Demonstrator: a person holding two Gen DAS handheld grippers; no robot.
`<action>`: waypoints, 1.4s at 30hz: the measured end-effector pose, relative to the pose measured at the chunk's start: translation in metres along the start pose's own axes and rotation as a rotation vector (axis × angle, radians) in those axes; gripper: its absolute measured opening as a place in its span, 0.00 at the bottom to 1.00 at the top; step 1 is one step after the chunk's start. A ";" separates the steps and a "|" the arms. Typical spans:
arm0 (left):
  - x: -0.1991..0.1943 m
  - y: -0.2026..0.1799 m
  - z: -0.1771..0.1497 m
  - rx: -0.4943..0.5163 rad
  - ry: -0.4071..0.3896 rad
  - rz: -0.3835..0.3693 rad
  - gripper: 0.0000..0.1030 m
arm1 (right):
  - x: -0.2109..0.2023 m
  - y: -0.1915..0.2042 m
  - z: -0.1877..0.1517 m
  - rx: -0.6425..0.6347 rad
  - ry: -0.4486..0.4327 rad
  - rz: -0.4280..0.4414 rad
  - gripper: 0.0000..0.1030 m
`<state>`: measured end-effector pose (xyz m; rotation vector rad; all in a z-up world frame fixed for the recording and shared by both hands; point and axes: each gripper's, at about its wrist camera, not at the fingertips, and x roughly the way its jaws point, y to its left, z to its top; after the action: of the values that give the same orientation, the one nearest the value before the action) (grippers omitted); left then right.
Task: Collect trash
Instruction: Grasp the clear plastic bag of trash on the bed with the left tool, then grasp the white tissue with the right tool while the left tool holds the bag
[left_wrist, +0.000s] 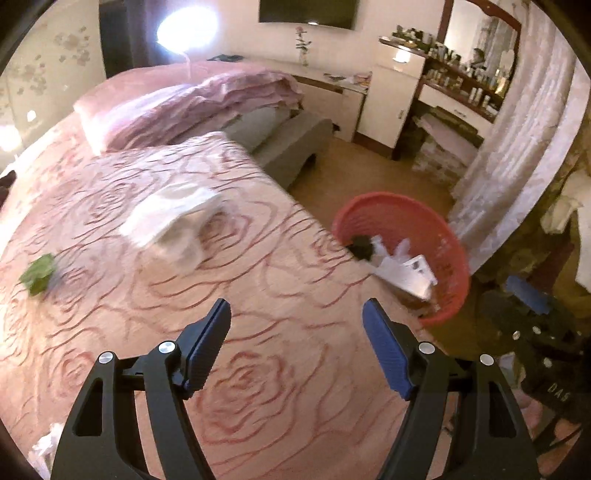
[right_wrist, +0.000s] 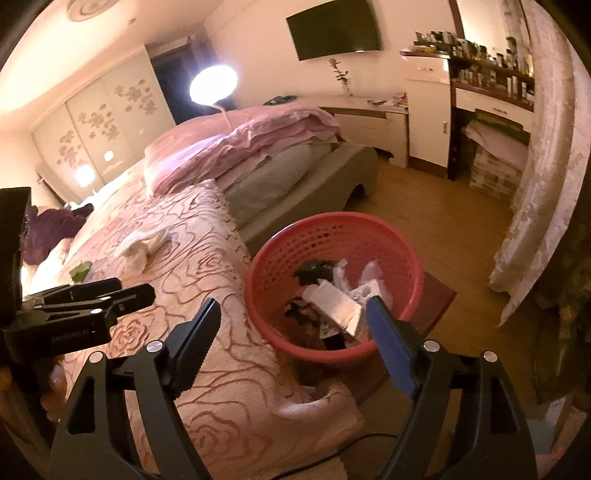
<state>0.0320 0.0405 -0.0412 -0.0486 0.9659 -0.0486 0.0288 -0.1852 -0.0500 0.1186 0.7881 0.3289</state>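
While several scraps already sit in the red basket (right_wrist: 334, 284) right of the bed (right_wrist: 207, 332), I hold the right gripper (right_wrist: 293, 341) wide and empty, the left gripper (left_wrist: 297, 343) too; white tissue (left_wrist: 173, 218) and a green scrap (left_wrist: 37, 275) remain far-left on the bed.

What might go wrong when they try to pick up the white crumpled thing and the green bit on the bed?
1. The white crumpled tissue looks soft and loose, so the left hand-held gripper may pinch the rose-patterned bedspread along with it.
2. The small green scrap lies flat, so it may slip from the fingers.
3. The red basket stands on the floor beside the bed edge, so a carried piece could fall short.
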 end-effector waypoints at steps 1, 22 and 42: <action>-0.003 0.005 -0.004 -0.004 -0.002 0.013 0.69 | 0.000 0.003 0.000 -0.008 0.000 0.005 0.76; -0.101 0.144 -0.082 -0.219 -0.055 0.306 0.79 | -0.005 0.037 -0.016 -0.089 0.011 0.085 0.77; -0.090 0.173 -0.132 -0.284 -0.027 0.251 0.67 | 0.001 0.056 -0.023 -0.133 0.045 0.119 0.77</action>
<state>-0.1245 0.2165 -0.0534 -0.1885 0.9400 0.3203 -0.0002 -0.1320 -0.0541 0.0335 0.8030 0.4970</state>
